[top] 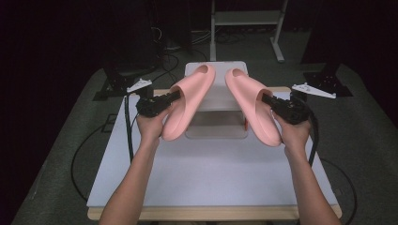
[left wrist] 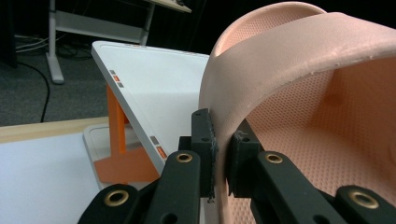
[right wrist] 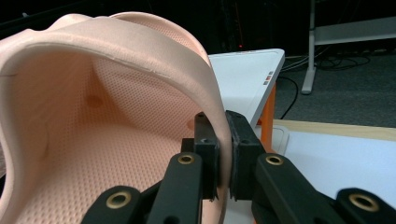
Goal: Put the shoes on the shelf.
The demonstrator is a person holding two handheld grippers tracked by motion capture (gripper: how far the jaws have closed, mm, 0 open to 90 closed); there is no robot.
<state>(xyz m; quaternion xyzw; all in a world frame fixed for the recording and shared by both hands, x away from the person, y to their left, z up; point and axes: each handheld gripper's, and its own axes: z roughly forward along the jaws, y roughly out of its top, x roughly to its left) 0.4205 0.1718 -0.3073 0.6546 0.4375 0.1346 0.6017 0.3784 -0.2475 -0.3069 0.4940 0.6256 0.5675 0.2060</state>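
Two pink foam slides are lifted above the table. My left gripper [top: 174,96] is shut on the strap of the left slide [top: 187,101], which slants with its toe toward the back. In the left gripper view the jaws [left wrist: 220,149] pinch the strap edge of that slide [left wrist: 299,70]. My right gripper [top: 265,99] is shut on the strap of the right slide [top: 252,105], mirrored beside the first. In the right gripper view its jaws [right wrist: 223,144] clamp the strap of this slide [right wrist: 116,70]. The two slides are apart, with their toes nearest each other.
A white sloped rack [top: 220,89] with orange legs [left wrist: 119,130] stands at the back middle of the white tabletop [top: 211,173], under and behind the slides. Cables trail off both grippers. A metal frame [top: 244,23] stands on the floor beyond.
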